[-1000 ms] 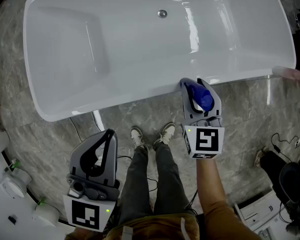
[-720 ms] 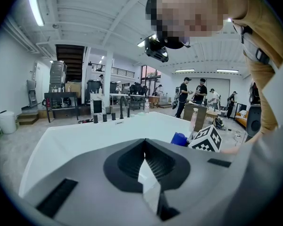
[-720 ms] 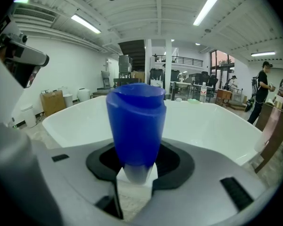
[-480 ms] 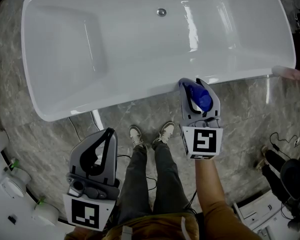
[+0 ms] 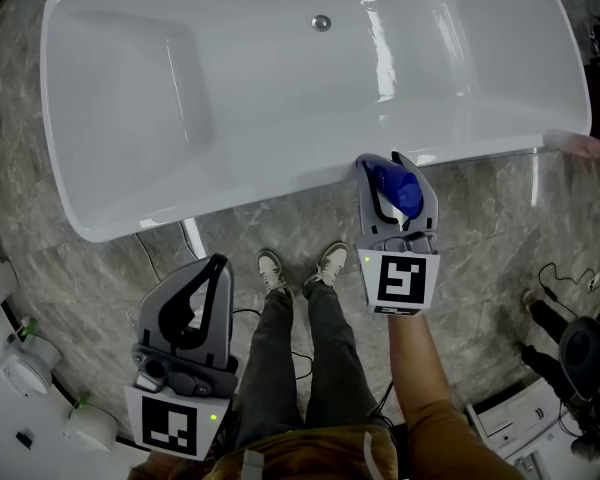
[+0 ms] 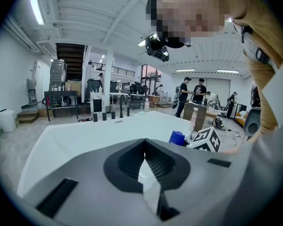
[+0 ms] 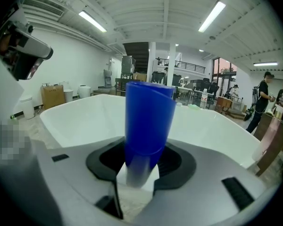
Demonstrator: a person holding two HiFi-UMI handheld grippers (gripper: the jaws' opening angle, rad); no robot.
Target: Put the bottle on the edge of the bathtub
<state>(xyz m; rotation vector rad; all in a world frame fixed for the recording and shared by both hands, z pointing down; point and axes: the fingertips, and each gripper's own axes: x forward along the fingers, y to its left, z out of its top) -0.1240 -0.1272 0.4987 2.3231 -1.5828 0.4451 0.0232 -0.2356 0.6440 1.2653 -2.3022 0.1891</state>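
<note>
Snugly in the right gripper (image 5: 391,165) — blue bottle (image 7: 148,119), at the bathtub (image 5: 230,118) rim.

Bottle (image 7: 148,121) foot: blurred between your right fingers (image 7: 179,163); contact with bathtub (image 5: 180,203) rim untellable.
Far rim: cut off beyond those fingers.

Glare from ceiling strip lights (image 7: 212,15) streaks the white bathtub (image 5: 385,63); gripper views curve, dark-cornered, foreground blurred.
</note>
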